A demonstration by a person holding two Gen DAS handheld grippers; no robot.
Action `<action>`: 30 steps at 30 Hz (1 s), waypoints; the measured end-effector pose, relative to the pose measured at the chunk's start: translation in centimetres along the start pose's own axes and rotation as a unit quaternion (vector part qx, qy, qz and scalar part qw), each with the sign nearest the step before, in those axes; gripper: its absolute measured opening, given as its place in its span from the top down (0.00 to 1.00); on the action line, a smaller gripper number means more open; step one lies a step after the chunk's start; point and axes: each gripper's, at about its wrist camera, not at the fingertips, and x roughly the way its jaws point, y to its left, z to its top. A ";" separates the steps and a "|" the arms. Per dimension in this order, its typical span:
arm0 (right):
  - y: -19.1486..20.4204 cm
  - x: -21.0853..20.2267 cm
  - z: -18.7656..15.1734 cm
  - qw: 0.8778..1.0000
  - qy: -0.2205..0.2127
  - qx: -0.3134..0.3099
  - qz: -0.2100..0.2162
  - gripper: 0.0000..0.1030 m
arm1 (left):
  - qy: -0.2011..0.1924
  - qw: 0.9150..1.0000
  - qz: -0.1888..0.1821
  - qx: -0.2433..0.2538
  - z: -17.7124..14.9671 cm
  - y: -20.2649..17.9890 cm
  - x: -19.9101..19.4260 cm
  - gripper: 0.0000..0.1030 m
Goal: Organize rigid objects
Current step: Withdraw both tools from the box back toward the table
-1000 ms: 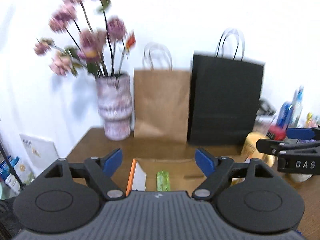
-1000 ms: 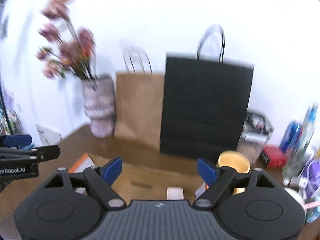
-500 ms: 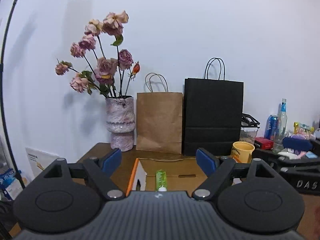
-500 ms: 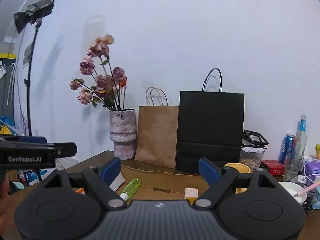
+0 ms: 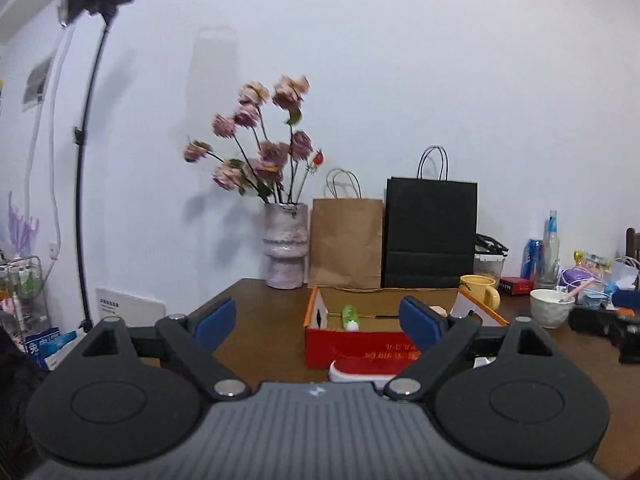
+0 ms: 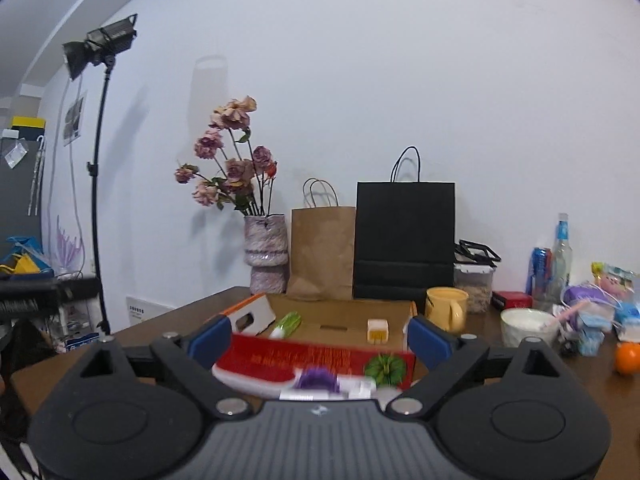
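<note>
An open red cardboard box (image 5: 360, 350) (image 6: 320, 358) stands on the brown table. Inside lie a green-and-white tube (image 5: 350, 316) (image 6: 286, 324) and a small white-and-yellow cube (image 6: 377, 331). In front of the box sit a white-and-red item (image 5: 360, 372) (image 6: 256, 376), a purple ridged piece (image 6: 318, 378) and a green pumpkin-shaped toy (image 6: 386, 368). My left gripper (image 5: 318, 326) is open and empty, held back from the box. My right gripper (image 6: 318, 340) is open and empty, just before the items in front of the box.
A vase of flowers (image 5: 284, 248), a brown bag (image 5: 346, 240) and a black bag (image 5: 430, 232) stand at the wall. A yellow mug (image 6: 446, 308), white bowl (image 6: 528, 326), bottles (image 6: 560, 260) and an orange (image 6: 628, 356) crowd the right. A light stand (image 6: 98, 184) is left.
Both grippers have pulled back and away from the box, so its red front and the items before it now show. Both stay open.
</note>
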 end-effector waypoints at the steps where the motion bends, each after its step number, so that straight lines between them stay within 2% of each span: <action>1: 0.2 -1.3 -0.7 1.000 0.004 0.004 0.001 0.08 | 0.000 1.000 -0.005 0.002 -0.5 0.2 -1.5 0.12; 4: 0.8 -4.8 -2.6 1.000 0.012 0.013 -0.003 0.07 | 0.009 1.000 -0.004 0.006 -2.1 0.8 -5.0 0.11; 7: 1.5 -8.3 -4.3 0.999 0.031 0.023 -0.017 0.04 | 0.030 0.999 0.014 0.009 -3.8 1.2 -7.7 0.10; 10: 1.9 -10.3 -5.9 0.999 0.042 0.027 -0.022 0.00 | 0.052 0.999 0.002 0.011 -4.8 1.4 -9.1 0.10; 19: 1.3 -8.6 -6.2 0.998 0.045 0.052 -0.017 0.00 | 0.077 0.997 -0.020 -0.012 -5.2 0.1 -7.4 0.10; 22: 1.0 -7.6 -6.3 0.997 0.049 0.048 -0.026 0.00 | 0.075 0.997 -0.028 -0.003 -5.6 -0.8 -6.7 0.10; 28: -1.2 -4.7 -6.6 0.995 0.068 0.061 -0.038 0.02 | 0.102 0.994 -0.030 -0.005 -6.2 -2.0 -3.1 0.10; 30: -2.1 -3.4 -6.6 0.994 0.079 0.062 -0.048 0.06 | 0.108 0.994 -0.029 -0.008 -6.3 -2.5 -1.8 0.10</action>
